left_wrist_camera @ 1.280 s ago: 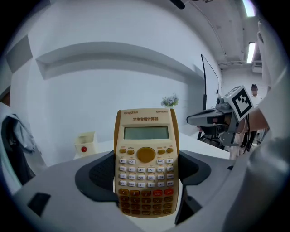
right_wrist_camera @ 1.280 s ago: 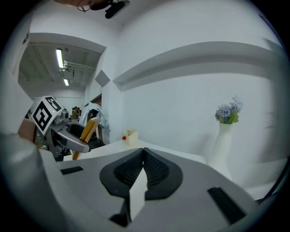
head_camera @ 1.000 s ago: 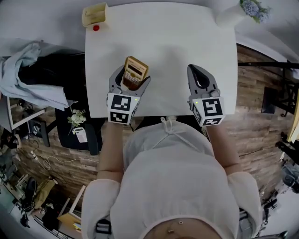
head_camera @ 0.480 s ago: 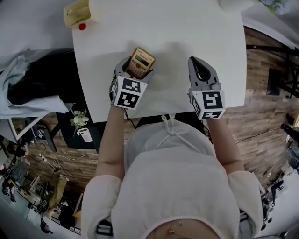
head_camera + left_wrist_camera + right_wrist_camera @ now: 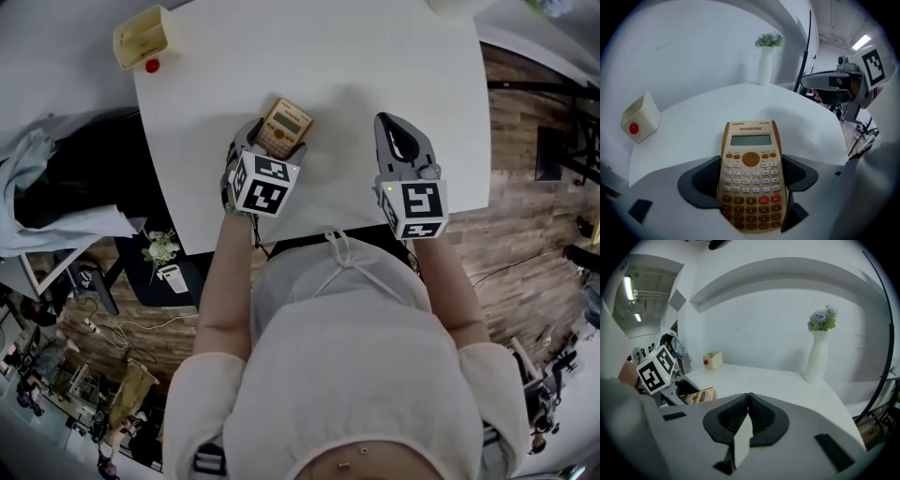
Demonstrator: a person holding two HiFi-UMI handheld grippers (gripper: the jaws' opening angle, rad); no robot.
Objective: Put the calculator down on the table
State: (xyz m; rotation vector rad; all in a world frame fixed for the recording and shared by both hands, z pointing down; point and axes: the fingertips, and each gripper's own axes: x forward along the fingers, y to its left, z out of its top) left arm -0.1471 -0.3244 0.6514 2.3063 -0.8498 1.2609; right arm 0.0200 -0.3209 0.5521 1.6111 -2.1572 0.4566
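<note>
Head view, left gripper [image 5: 270, 141]: clamped on the tan calculator [image 5: 286, 124] above the near-left part of the white table [image 5: 375, 66].
Head view, calculator: keys faced up, and the display end pointed away from the person, angled a little to the right.
Head view, right gripper [image 5: 392, 131]: hung over the table's near-right part, well apart from the calculator.
Head view, cream box [image 5: 141, 39]: sat at the table's far-left corner, with a red dot on its side.
Left gripper view, jaws: pressed against the calculator's two long edges at the key rows, with the display end jutting out beyond them.
Left gripper view, calculator: was held low over the tabletop; whether its far end touched the surface could not be told.
Left gripper view, white vase [image 5: 764, 70]: stood upright at the table's far edge holding pale flowers [image 5: 769, 39], with the box off to the left.
Right gripper view, jaws: were closed tight, ribbed pads meeting, with nothing between them.
Right gripper view, calculator: showed at the left in the other gripper, just below its marker cube [image 5: 656, 369].
Right gripper view, vase: stood at the right on the table.
</note>
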